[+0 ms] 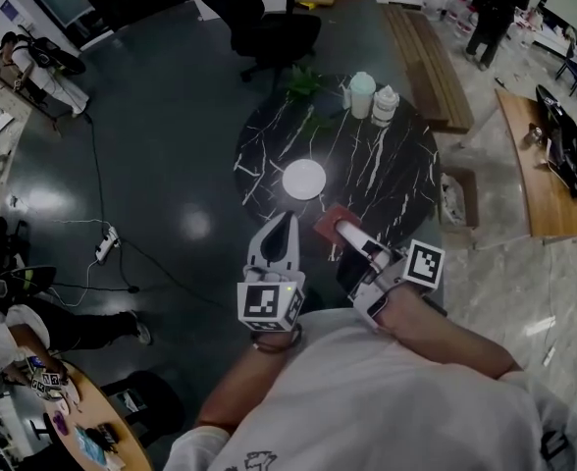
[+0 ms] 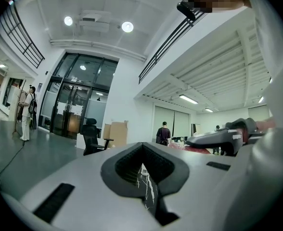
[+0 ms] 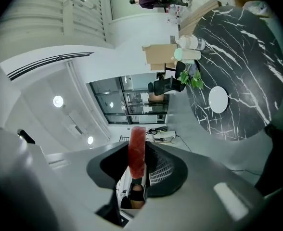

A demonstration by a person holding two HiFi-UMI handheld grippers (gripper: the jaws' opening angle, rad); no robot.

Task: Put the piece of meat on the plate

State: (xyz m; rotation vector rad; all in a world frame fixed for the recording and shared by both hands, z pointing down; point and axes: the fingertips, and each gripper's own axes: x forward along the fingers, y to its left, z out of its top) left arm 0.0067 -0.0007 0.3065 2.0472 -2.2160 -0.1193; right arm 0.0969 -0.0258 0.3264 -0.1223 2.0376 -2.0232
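A flat red piece of meat [image 1: 327,221] hangs over the near edge of the round black marble table [image 1: 396,180], pinched edge-on in my right gripper [image 1: 344,228]. In the right gripper view the meat [image 3: 136,150] stands upright between the jaws of that gripper [image 3: 137,166], which is shut on it. The white plate [image 1: 303,179] lies empty on the table a little beyond both grippers, and the right gripper view has the plate [image 3: 218,99] far off at the right. My left gripper [image 1: 288,221] is level beside the right one, shut with nothing in it.
Two lidded jars [image 1: 363,94] [image 1: 385,104] and a small green plant [image 1: 305,83] stand at the table's far edge. A black office chair [image 1: 269,27] is beyond the table and a wooden bench [image 1: 431,62] lies at the right. Cables and a power strip [image 1: 106,244] are on the floor at the left.
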